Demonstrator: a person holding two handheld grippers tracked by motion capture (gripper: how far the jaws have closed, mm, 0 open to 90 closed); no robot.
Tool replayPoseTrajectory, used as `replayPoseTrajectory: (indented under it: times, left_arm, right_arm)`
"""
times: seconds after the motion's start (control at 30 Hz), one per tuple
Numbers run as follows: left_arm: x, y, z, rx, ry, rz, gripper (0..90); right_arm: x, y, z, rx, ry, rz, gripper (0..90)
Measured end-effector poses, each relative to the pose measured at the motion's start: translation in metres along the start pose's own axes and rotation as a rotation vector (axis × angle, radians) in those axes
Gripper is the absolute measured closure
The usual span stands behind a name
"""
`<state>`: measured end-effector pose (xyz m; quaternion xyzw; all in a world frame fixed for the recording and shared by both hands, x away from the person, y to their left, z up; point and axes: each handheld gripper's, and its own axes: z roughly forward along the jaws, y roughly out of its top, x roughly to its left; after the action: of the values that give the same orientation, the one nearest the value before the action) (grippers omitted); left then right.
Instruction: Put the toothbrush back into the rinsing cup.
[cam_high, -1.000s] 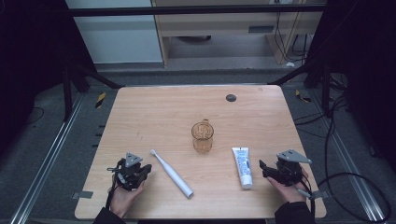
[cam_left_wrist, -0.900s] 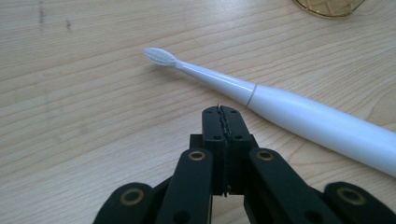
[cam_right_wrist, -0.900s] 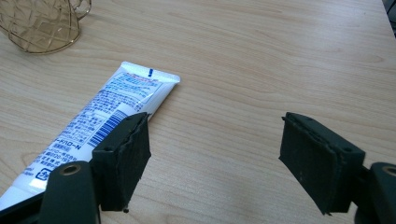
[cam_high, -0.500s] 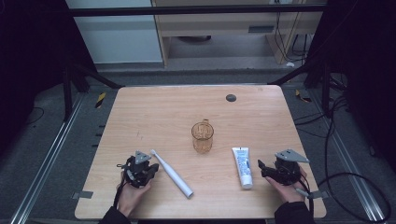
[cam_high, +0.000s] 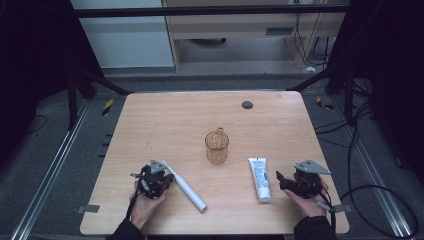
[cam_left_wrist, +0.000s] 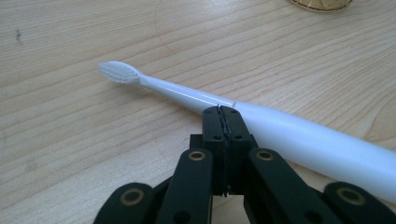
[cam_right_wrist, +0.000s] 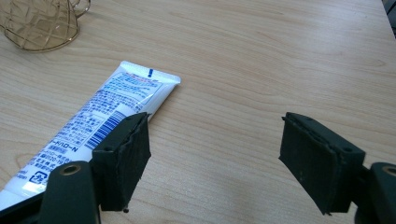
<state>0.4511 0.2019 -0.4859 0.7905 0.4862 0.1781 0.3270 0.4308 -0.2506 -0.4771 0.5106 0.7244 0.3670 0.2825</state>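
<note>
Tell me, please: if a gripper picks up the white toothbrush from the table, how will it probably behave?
The toothbrush looks like rigid plastic, so it should stay stiff. Its handle is round, smooth and glossy, so it may roll on the table when nudged and slip between flat pads. The thick handle outweighs the thin neck, so a grip near the neck, where the shut left gripper points, would probably let it tilt.

White electric toothbrush (cam_high: 182, 184) lies flat on bench, brush head toward 11 o'clock, handle toward 5. White toothpaste tube (cam_high: 259, 178) lies flat at 3 o'clock of it, well apart.
</note>
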Motion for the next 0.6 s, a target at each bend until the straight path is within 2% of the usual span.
replayPoseTrajectory:
  times: [0.6]
  left_arm:
    - [-0.0037, 0.0073, 0.0099, 0.004, -0.009, 0.009, 89.6]
  right_arm:
    - [0.0005, -0.0004, 0.0011, 0.0, -0.004, -0.011, 24.8]
